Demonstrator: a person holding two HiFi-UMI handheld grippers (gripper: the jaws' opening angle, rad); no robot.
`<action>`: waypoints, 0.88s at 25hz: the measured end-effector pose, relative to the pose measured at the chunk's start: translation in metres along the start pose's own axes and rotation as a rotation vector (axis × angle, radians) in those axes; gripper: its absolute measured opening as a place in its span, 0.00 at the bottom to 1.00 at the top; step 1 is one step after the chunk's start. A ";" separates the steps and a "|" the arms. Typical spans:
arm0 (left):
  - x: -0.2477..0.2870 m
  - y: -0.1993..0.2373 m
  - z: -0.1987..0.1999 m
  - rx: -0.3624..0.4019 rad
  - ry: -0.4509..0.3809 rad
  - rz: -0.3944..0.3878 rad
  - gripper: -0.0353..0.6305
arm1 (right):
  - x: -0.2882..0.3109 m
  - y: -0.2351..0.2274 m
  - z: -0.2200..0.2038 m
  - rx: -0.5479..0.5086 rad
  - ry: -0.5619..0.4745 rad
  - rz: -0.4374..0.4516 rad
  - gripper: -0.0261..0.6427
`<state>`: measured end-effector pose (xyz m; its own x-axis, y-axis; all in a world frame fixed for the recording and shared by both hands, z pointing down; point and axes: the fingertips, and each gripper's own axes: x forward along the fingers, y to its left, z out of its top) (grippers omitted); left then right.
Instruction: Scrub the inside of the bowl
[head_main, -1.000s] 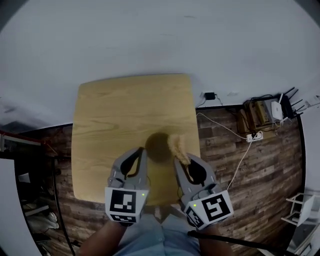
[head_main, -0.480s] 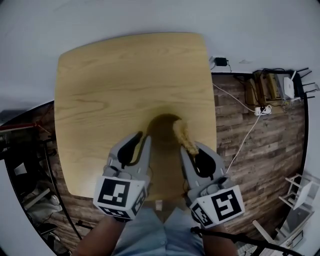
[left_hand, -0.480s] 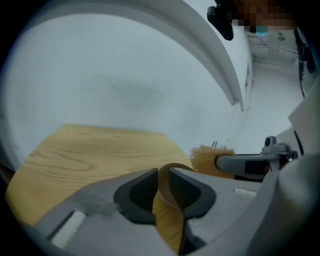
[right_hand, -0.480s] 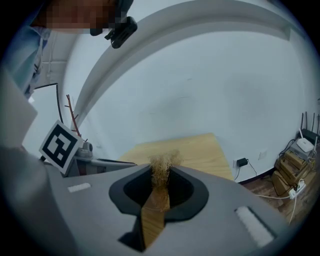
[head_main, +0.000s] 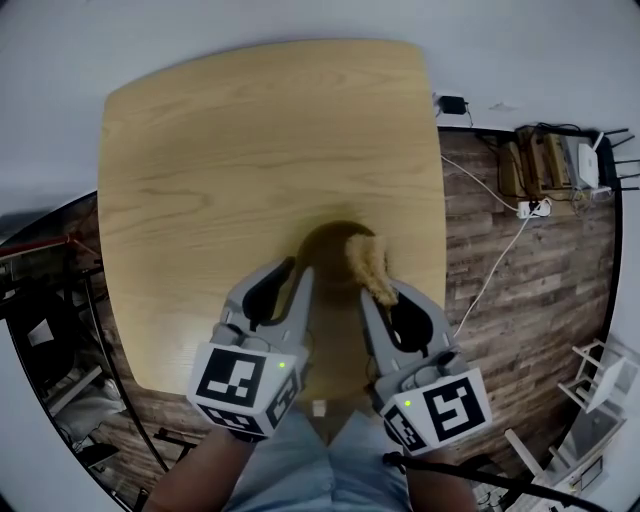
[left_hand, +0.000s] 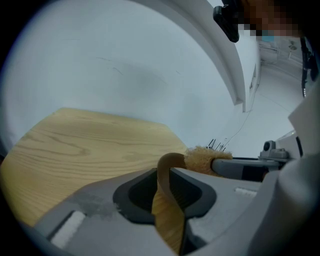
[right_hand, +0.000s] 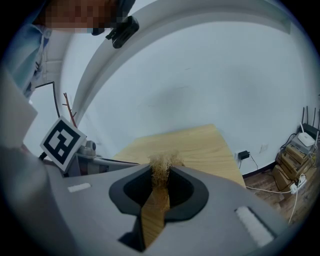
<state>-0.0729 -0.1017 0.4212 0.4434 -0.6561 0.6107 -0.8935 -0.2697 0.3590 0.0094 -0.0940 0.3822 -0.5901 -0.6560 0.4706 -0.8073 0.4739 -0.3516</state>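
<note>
Wood surface: a pale, grained table with rounded corners; only 1 bowl stands on it.
Bowl: the brown wooden bowl sits upright near the table edge closest to the person, between the 2 grippers.
Left gripper: the left gripper has its 2 jaws closed on the bowl's near-left rim. The left gripper view shows the thin rim pinched between them.
Right gripper: the right gripper has its jaws clamped on a tan, fibrous scrubber, whose free end sticks out past the fingertips over the bowl's right side.
Contact: the scrubber lies just behind the rim; whether it touches the inside cannot be told.
Wall: a plain grey-white wall beyond the table's far edge.
Floor: a floor of dark wood planks.
Right of table: a white cable runs to a power strip, beside a wooden crate and a white router.
</note>
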 end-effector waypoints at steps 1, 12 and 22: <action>0.002 0.001 0.000 -0.001 0.003 0.003 0.18 | 0.001 -0.001 -0.001 0.001 0.003 -0.001 0.13; 0.013 0.005 -0.003 -0.011 0.022 0.034 0.15 | 0.007 -0.011 -0.008 0.022 0.021 0.003 0.13; 0.012 -0.014 0.014 0.086 -0.006 0.010 0.10 | 0.011 -0.012 -0.013 -0.004 0.074 0.022 0.13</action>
<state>-0.0557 -0.1162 0.4134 0.4338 -0.6636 0.6095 -0.9010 -0.3223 0.2903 0.0124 -0.0997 0.4020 -0.6067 -0.6004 0.5210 -0.7940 0.4906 -0.3591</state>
